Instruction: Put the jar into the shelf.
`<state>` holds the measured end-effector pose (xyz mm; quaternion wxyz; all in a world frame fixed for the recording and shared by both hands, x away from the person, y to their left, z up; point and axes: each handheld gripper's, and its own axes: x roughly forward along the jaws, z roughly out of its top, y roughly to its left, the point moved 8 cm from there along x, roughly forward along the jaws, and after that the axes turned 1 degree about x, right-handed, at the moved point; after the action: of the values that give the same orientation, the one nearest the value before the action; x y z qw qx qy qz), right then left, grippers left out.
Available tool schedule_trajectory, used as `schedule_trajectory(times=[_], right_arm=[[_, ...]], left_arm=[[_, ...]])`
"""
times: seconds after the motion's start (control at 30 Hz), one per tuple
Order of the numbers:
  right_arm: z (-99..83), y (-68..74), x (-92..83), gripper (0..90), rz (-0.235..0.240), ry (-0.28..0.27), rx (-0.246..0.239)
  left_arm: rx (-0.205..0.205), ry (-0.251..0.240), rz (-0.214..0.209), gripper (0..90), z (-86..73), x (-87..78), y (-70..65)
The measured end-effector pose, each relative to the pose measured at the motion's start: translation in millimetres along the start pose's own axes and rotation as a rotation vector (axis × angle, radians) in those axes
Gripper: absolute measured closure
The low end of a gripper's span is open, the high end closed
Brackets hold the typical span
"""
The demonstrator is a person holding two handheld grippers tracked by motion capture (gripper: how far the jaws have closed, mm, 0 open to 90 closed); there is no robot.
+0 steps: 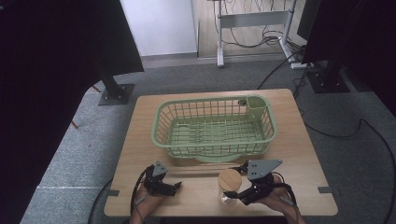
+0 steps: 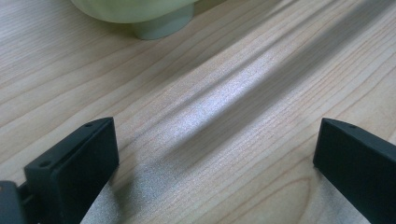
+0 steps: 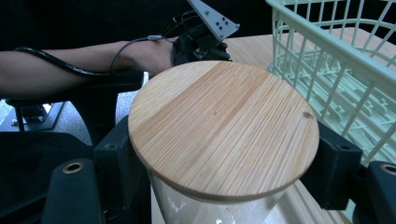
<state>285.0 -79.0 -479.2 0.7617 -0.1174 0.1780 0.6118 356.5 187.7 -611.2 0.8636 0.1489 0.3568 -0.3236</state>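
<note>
Right gripper (image 1: 242, 190) sits at the table's near edge with its jaws clamped on a clear glass jar (image 3: 210, 207) — one on each side, just under the round wooden lid (image 3: 223, 126) that covers it. Whether the jar holds anything cannot be told. Just beyond stands a pale green basket (image 1: 214, 125) with a small cup (image 1: 257, 104) in its far right corner. Left gripper (image 1: 172, 188) rests nearby on the bare wooden table (image 2: 224, 107) — jaws wide apart. No writing is readable.

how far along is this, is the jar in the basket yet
Not yet. The green basket is empty. In hand: the right tongs sit around the glass jar under its wooden lid, near the table's front edge. The left tongs are open, idle.
</note>
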Motion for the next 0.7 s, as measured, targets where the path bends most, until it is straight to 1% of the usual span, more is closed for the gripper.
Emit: schedule_trajectory(times=[0.2,0.5,0.7], right_arm=[[8.1,-7.5,-3.5,24.6,0.001,-0.002,0.005],[24.9,-19.6,-7.9,24.5,0.001,-0.010,0.006],[32.2,-27.4,-10.1,24.5,-0.005,-0.003,0.009]], left_arm=[[0.000,-0.001,0.000,0.0,0.0,0.1,0.0],[0.000,0.000,0.000,0.0,0.0,0.0,0.0],[0.000,0.000,0.000,0.0,0.0,0.0,0.0]])
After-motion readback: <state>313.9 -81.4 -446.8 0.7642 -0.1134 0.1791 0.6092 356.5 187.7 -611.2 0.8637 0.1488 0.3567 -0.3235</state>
